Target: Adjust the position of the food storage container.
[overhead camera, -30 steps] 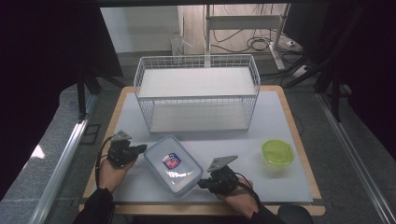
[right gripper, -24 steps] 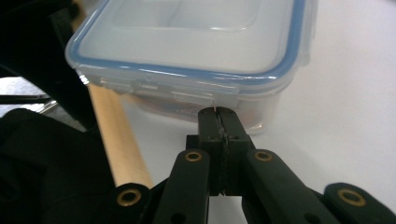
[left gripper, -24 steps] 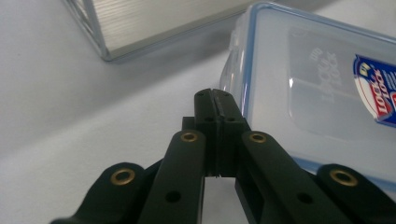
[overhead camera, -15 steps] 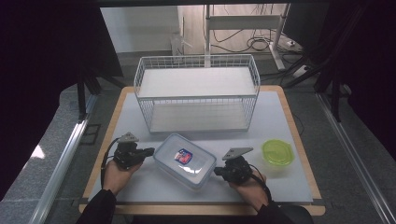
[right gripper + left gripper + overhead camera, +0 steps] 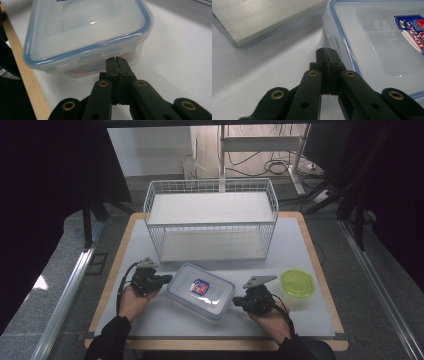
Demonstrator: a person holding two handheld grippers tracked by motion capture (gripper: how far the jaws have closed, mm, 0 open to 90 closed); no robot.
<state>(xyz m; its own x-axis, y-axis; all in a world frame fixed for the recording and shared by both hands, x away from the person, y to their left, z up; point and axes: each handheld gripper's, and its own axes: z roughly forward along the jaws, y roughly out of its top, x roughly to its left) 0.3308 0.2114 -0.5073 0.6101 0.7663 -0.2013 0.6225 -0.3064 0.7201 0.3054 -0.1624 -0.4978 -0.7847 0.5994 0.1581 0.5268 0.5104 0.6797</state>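
A clear plastic container (image 5: 201, 291) with a blue-rimmed lid and a red and blue sticker lies slantwise on the white table, near the front. My left gripper (image 5: 162, 281) is shut and empty, with its tips at the container's left end. In the left gripper view the closed tips (image 5: 327, 51) sit right beside the container's wall (image 5: 374, 37). My right gripper (image 5: 239, 301) is also shut and empty. Its tips (image 5: 116, 60) rest against the side wall of the container (image 5: 87, 30), just under the lid's rim.
A white two-level wire rack (image 5: 210, 225) stands behind the container at the table's middle. A green lidded bowl (image 5: 296, 283) sits just right of my right hand. The table's wooden front edge (image 5: 27, 82) runs close to the container.
The container has slid to the right and a little away while turning. Both hands have moved right with it, the right one more. Both grippers stayed shut.
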